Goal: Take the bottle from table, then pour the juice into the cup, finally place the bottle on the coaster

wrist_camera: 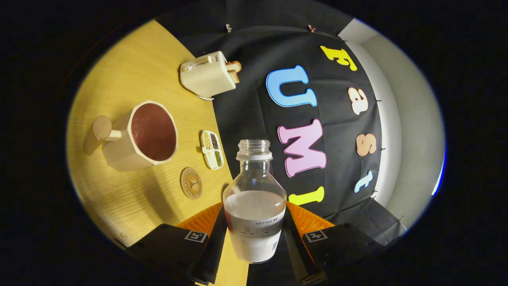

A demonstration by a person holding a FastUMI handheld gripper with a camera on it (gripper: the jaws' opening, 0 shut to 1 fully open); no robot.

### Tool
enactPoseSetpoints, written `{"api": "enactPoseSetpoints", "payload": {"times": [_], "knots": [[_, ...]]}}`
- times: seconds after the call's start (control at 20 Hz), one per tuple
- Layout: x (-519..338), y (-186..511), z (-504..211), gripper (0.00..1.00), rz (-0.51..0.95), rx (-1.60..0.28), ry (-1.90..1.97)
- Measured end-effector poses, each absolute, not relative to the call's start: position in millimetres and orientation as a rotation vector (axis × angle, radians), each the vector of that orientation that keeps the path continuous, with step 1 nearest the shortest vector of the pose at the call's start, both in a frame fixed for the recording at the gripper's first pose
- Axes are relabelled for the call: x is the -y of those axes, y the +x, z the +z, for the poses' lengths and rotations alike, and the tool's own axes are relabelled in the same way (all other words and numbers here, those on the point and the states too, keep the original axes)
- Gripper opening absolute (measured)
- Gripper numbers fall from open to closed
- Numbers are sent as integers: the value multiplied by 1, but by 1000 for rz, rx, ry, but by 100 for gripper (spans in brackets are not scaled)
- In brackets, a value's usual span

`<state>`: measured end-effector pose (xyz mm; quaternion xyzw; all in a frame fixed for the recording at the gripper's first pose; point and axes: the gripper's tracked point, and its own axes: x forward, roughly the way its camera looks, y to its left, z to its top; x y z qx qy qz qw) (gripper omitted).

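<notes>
Behind the yellow wooden table (131, 79) hangs black cloth; my gripper (254, 234) clamps both fingers on the uncapped clear plastic bottle (254, 198), near the cream cup (139, 137).

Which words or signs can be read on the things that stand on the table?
None can be read.
coaster: a ring of lettering around an emblem, too small to read.
toaster: a small mark by its lever, blurred.
cup and snack dish: no text seen.
The gripper is shut on the bottle.
</notes>
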<state>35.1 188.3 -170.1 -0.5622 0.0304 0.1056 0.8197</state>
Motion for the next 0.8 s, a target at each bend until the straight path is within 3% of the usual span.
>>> {"api": "enactPoseSetpoints", "payload": {"times": [0.8], "knots": [[-207, 42, -183, 73, 292, -9, -1436]]}}
